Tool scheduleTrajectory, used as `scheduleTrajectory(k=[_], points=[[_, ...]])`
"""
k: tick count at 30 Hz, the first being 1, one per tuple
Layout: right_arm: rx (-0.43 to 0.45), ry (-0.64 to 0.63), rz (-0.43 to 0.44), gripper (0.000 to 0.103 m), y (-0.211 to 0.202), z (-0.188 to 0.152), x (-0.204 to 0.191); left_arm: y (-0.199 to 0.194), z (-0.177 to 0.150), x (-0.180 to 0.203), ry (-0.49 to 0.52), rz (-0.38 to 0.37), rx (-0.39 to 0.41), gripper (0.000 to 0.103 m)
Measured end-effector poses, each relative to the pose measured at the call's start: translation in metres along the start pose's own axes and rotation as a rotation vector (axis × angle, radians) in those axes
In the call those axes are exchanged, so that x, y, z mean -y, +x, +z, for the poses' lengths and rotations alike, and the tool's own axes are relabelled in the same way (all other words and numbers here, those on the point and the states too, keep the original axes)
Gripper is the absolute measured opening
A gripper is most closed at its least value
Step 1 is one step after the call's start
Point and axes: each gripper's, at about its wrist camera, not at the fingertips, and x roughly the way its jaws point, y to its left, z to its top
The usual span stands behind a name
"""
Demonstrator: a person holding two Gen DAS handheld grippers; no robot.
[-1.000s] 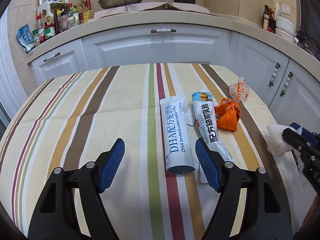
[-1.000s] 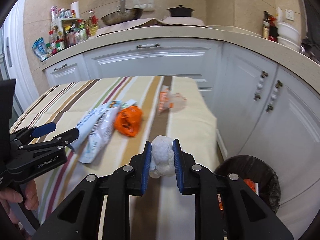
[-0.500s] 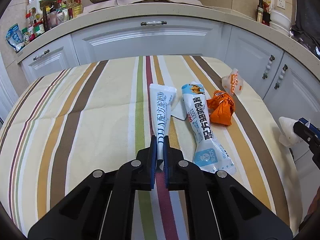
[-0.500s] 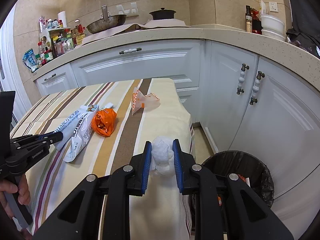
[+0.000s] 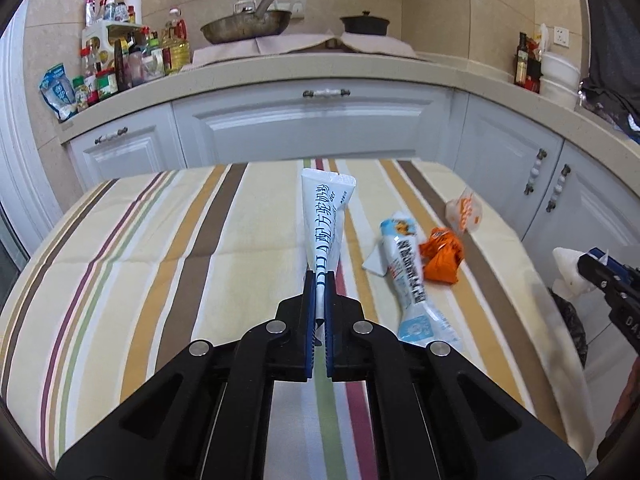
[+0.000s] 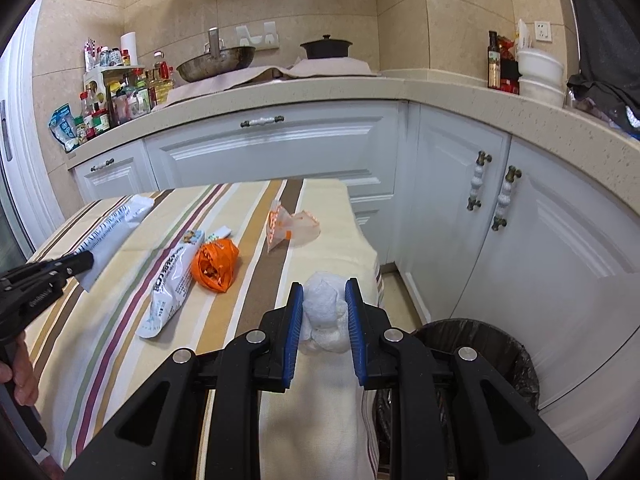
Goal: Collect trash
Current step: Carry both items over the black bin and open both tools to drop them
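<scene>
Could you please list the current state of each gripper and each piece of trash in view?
left gripper: shut on white tube, lifted off the table.
right gripper: shut on tissue wad.
blue-white packet: lying flat.
orange wrapper: crumpled, lying.
clear bag: lying.
trash bin: open, bag-lined.

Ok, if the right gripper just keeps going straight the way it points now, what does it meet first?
Likely nothing soon. The right gripper, shut on the white tissue wad, points along the striped tablecloth's right edge, passing right of the clear orange-printed bag; beyond lies the white cabinet front. Depth is uncertain.
</scene>
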Motion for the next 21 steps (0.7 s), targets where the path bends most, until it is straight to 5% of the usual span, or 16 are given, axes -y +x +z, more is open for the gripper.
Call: scheduleTrajectory(k=[21], points=[[0.130, 0.075, -0.202, 0.023, -0.067, 0.008, 0.070, -0.033, 0.037, 0.128, 0.122, -0.281, 0.120, 0.004]])
